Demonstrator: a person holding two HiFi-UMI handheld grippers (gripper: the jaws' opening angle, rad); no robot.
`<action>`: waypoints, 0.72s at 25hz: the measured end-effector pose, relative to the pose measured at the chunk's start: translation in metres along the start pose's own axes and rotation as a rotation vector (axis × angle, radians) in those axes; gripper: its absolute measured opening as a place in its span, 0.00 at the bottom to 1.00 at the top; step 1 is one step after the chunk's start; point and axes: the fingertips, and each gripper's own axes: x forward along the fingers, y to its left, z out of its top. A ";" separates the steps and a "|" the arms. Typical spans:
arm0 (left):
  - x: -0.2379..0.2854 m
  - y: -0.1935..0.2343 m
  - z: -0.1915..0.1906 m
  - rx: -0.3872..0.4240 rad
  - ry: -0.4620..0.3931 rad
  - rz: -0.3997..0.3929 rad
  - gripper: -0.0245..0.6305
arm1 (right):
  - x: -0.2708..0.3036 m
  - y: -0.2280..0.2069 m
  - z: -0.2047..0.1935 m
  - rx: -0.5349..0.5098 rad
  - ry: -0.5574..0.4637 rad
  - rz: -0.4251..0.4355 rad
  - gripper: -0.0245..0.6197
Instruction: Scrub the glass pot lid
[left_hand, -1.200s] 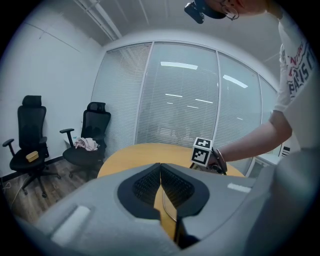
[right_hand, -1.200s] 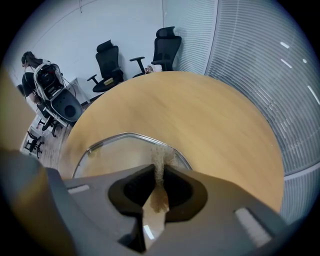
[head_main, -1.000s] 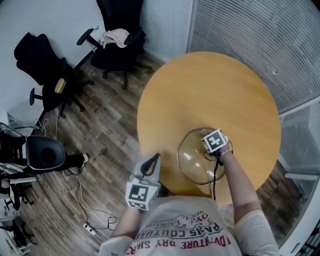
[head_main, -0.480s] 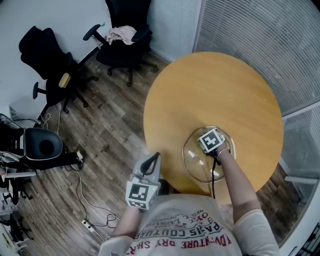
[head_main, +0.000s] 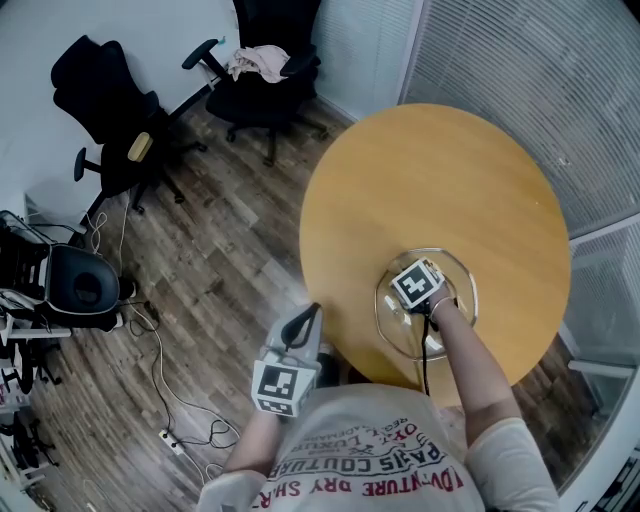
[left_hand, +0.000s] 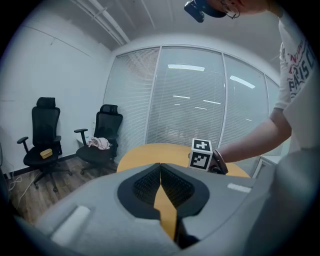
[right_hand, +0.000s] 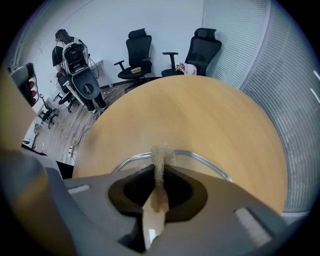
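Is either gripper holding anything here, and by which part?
The right gripper pinches a tan scrub pad by its near end; the far end sticks out over the glass lid. The left gripper is shut on nothing.

Item one: glass pot lid (head_main: 400, 322). Round, clear, with a thin metal rim. It lies flat on the desk (head_main: 440, 170), in the half nearest the person and wholly inside the desk's edge. The wood shows through the glass. The knob can't be made out.

Item two: scrub pad (right_hand: 160, 159). A tan, coarse, fibrous strip, upright, pinched between the closed jaws of the right claw (right_hand: 160, 170) above the lid. Its tip pokes out over the far arc of the rim. Contact with the glass can't be told.
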 end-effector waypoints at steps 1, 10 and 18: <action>-0.004 0.001 0.000 0.002 0.000 0.005 0.05 | -0.001 0.007 0.006 -0.026 -0.024 0.011 0.12; -0.030 0.011 -0.010 -0.008 0.004 0.039 0.05 | -0.003 0.049 0.017 -0.226 -0.066 0.064 0.12; -0.037 0.002 -0.019 -0.009 0.008 0.052 0.05 | -0.006 0.078 -0.003 -0.302 -0.070 0.126 0.12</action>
